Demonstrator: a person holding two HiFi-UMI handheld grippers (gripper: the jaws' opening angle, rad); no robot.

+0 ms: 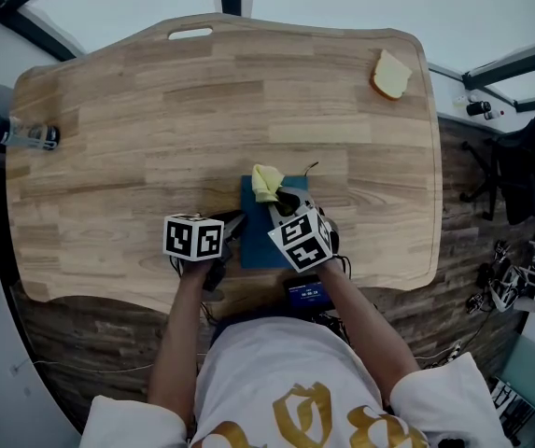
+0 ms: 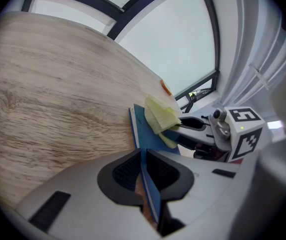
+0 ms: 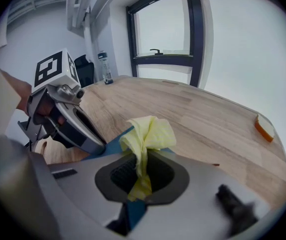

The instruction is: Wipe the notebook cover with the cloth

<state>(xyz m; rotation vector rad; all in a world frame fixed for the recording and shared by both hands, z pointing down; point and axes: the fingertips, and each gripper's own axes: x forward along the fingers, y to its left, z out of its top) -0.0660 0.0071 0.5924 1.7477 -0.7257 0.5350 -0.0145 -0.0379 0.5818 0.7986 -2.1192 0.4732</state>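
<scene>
Looking down from the head view, we see the blue notebook [image 1: 260,243] lying on the wooden worktop [image 1: 155,110], close to its near edge and just ahead of the person's body. Our left claw [image 1: 235,224] is pinching the notebook's left edge. In the left gripper view its dark pads [image 2: 125,171] are pressed on the blue cover from both sides, with the thin board running between them.

Our right claw [image 1: 283,201] is clamped on the yellow cloth [image 1: 266,182]. In the right gripper view a bunched fold of it stands up out of the jaws, and a strip runs down between the pads. The cloth sits on the far part of the cover, near the notebook's far edge. Both claws are near each other, the left at the cover's edge and the right over its middle.

Well apart from all this, a bread slice [image 1: 390,75] lies at the worktop's far right corner, and a bottle [image 1: 20,133] stands at its far left edge.
</scene>
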